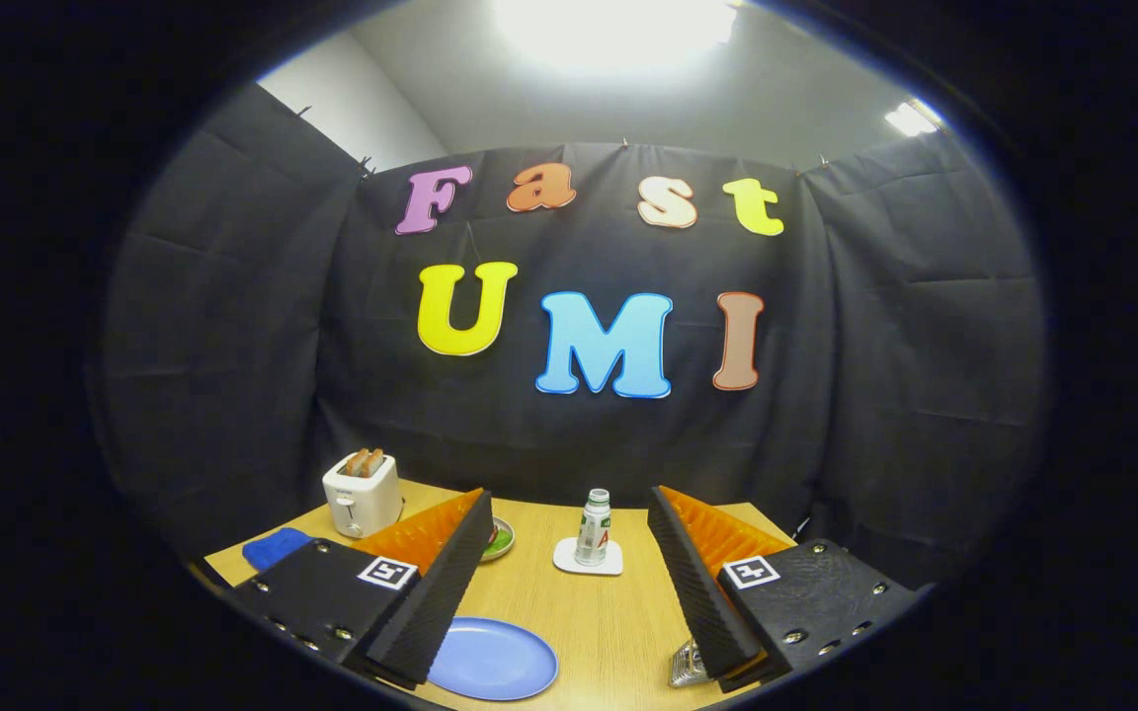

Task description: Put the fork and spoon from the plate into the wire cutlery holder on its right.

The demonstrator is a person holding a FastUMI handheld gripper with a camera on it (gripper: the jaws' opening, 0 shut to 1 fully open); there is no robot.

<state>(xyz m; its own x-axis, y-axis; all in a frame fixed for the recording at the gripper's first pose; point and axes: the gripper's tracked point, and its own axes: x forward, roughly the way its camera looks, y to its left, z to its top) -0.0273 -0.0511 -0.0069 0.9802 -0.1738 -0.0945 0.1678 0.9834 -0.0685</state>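
We hover with our gripper (569,583) spread wide, gripping nothing. The blue plate (495,660) sits at seven o'clock under the left finger, the wire cutlery holder (688,667) at five. Fork and spoon aren't visible; descending blind risks knocking the bottle (594,526).

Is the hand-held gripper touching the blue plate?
Apart. The gripper view shows the hand-held gripper open above the table, the blue plate lying flat below its fingers.

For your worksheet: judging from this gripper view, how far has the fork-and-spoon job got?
Hard to tell. The gripper is open above the table, holding nothing. The blue plate shows no cutlery on its visible part. Only a corner of the wire holder shows, so its contents can't be checked.
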